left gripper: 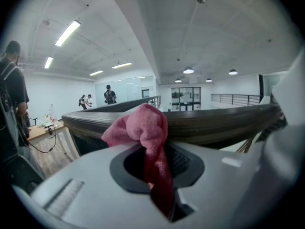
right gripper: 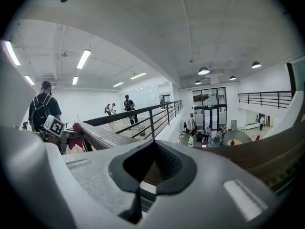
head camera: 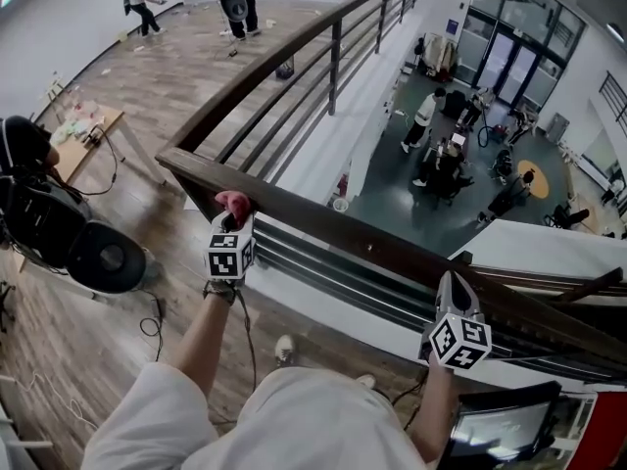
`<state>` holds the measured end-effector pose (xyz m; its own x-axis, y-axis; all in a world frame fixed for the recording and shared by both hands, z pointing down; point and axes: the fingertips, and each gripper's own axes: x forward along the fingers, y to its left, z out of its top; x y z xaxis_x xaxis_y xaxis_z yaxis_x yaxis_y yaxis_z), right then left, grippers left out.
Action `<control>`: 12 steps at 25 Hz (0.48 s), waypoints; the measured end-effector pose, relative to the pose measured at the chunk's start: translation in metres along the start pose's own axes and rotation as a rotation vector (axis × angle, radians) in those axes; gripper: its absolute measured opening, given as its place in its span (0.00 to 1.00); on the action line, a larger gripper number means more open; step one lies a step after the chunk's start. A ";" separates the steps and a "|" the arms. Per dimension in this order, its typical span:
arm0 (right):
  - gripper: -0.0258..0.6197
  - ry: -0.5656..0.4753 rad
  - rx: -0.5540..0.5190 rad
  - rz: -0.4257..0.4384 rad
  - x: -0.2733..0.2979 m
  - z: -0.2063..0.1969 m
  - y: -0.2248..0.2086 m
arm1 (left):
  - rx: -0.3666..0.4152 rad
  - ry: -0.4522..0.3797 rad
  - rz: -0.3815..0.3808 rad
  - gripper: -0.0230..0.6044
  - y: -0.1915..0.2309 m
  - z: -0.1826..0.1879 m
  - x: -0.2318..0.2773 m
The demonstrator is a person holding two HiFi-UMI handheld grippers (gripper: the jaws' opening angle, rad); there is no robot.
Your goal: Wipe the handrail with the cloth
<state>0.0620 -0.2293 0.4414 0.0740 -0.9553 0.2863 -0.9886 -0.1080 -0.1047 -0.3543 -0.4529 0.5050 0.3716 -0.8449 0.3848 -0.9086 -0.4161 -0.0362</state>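
The wiping step looked to be at or near its start: the left gripper [head camera: 233, 225] was pinching the pink cloth [left gripper: 143, 125], with a fold of it drawn down between the closed jaws and the bunched top standing up beyond them. In the head view that bunch lay against the near edge of the dark wooden handrail [head camera: 353, 235], just to the right of the corner where the rail turns away. Whether it was truly pressed on the wood or only touching it could not be told.

The right gripper [head camera: 454, 297] was held at the same rail, well apart from the cloth and further along to the right. Its jaws were pressed together with nothing between them.

The next move, as judged, called for dragging the cloth along the top of the rail towards the right gripper. The pinch would need to be firm enough that the bunch did not pull free, with the wad kept flat on the wood rather than riding on its edge
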 end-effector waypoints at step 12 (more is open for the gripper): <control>0.04 -0.014 0.007 0.008 -0.019 0.000 -0.040 | 0.038 0.000 -0.088 0.14 -0.092 -0.002 -0.013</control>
<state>0.1005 -0.2069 0.4401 0.0676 -0.9600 0.2716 -0.9883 -0.1018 -0.1139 -0.2757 -0.4029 0.5056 0.4496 -0.8046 0.3879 -0.8646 -0.5010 -0.0372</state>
